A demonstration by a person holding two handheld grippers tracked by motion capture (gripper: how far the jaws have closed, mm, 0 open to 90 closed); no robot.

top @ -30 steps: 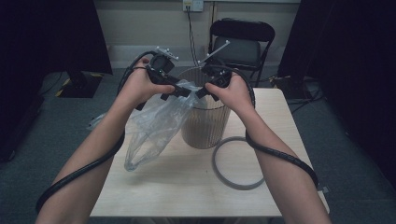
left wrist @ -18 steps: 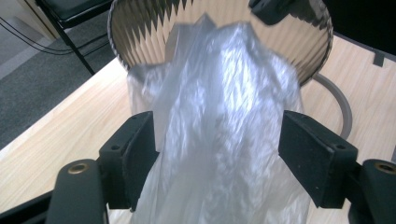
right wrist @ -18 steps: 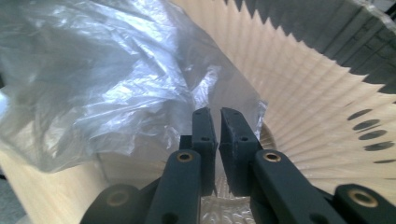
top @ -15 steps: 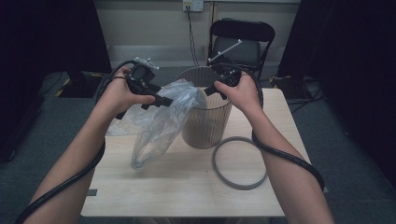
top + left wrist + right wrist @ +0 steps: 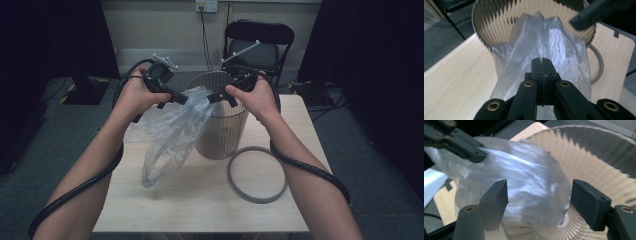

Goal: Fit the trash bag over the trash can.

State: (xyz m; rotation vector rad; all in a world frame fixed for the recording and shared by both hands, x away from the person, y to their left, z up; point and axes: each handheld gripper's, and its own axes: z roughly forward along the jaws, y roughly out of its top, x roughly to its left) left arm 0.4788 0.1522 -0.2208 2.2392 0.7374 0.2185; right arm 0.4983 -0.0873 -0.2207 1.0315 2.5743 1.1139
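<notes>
Bag [image 5: 172, 131]: clear thin plastic, limp and creased. Upper edge bunched at the bin's near-left rim; the rest hangs outside the bin, down toward the table [image 5: 200, 210]. Not yet seated inside.

Bin [image 5: 225, 125]: ribbed, beige, upright at the table's far middle, open at the top. In the right gripper view its fluted inside wall and bottom show bare beyond the film.

Left gripper [image 5: 181, 99]: jaws have just been closing and are clenched on a fold of the bag's top edge; in the left gripper view the tips meet with film pinched between them.

Right gripper [image 5: 220, 97]: jaws have just been opening and stand released and wide, film lying between them but no pad pressing on it.

Ring [image 5: 257, 174]: grey hoop, flat on the table, right of the bin and just in front, apart from the bag.

Handling note: the step looks to be spreading the bag's mouth over the rim. Best that the left keeps its pinch as anchor while the right takes a single layer of the opposite edge, not a bunch, then draws it across the opening. Slack film may slip or tear if tugged.
</notes>
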